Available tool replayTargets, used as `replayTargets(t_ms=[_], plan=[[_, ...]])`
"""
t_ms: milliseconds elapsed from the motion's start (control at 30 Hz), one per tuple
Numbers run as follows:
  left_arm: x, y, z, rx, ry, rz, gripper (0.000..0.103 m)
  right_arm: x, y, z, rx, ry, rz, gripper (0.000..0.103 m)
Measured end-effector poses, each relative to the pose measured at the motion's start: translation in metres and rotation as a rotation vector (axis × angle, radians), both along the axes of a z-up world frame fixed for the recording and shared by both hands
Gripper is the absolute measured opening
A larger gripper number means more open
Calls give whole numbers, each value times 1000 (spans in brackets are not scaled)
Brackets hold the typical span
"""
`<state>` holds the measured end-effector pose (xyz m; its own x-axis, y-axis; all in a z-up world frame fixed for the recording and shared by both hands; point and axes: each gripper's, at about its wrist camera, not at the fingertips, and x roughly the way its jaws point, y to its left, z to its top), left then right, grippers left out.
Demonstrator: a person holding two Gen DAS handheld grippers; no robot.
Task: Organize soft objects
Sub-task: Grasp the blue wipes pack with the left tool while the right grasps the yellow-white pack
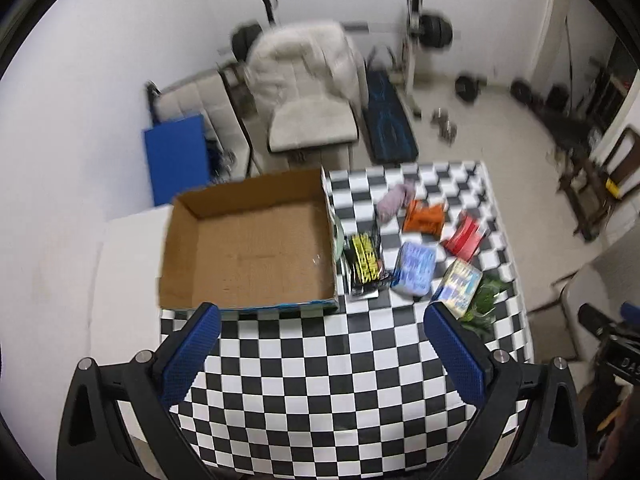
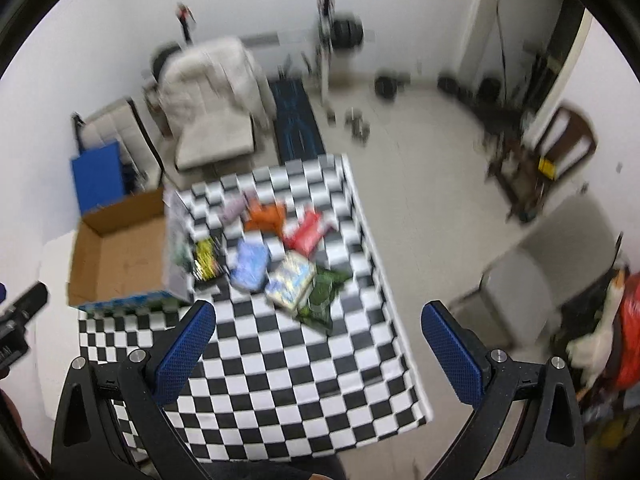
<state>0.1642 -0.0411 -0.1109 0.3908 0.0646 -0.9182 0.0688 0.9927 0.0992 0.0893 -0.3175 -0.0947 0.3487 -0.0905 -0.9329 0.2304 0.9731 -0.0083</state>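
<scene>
Checkered black-and-white cloth (image 1: 320,364) is seen spread over the worktop, with a white wall and a home gym behind. Soft packs are grouped on the right half of the cloth, beside an open cardboard box (image 1: 248,248) at the left edge. Nothing can be seen inside the box. A black-and-yellow pack (image 1: 365,261) lies just beside the box's right wall. Next to it a blue pack (image 1: 415,269) is seen, then a pale blue-and-yellow pack (image 1: 460,286), with a green pack (image 1: 486,300) touching it at the cloth's right edge. Farther back an orange pack (image 1: 424,220) and a red pack (image 1: 464,238) lie side by side, and a mauve cloth bundle (image 1: 394,202) lies behind them. All are blurred; labels cannot be read.

The left tool (image 1: 322,320) is held above the near part of the cloth, fingers wide apart, nothing between them, well short of the packs. The right tool (image 2: 318,318) is likewise held spread and empty, above the cloth's right edge, its right finger (image 2: 452,356) over bare floor. The green pack (image 2: 324,300) is the nearest to it.

Beyond the worktop a pale padded chair (image 1: 312,92), a dark weight bench (image 1: 388,120), a barbell rack (image 1: 416,20) and a blue mat (image 1: 178,160) against the wall are noted.
</scene>
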Motion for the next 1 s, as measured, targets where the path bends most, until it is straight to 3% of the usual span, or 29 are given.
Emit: replayTargets(t_ms=[100, 300, 367, 500, 600, 700, 800, 1000], plan=[[37, -18, -51, 8, 80, -52, 103, 40, -25, -81, 135, 137, -60, 103], [96, -54, -145, 108, 223, -121, 103, 100, -39, -230, 348, 281, -163, 103], [113, -58, -171, 101, 284, -116, 103, 115, -36, -264, 382, 323, -194, 100], [138, -61, -203, 65, 359, -92, 103, 132, -24, -326, 454, 422, -259, 86], [155, -65, -218, 28, 391, -85, 103, 136, -19, -355, 481, 462, -293, 85], [168, -73, -234, -20, 448, -100, 103, 134, -17, -375, 483, 486, -308, 69], [174, -88, -257, -75, 532, -150, 103, 130, -16, -377, 477, 481, -284, 68], [176, -122, -317, -66, 675, -211, 103, 112, -19, -382, 431, 491, -248, 68]])
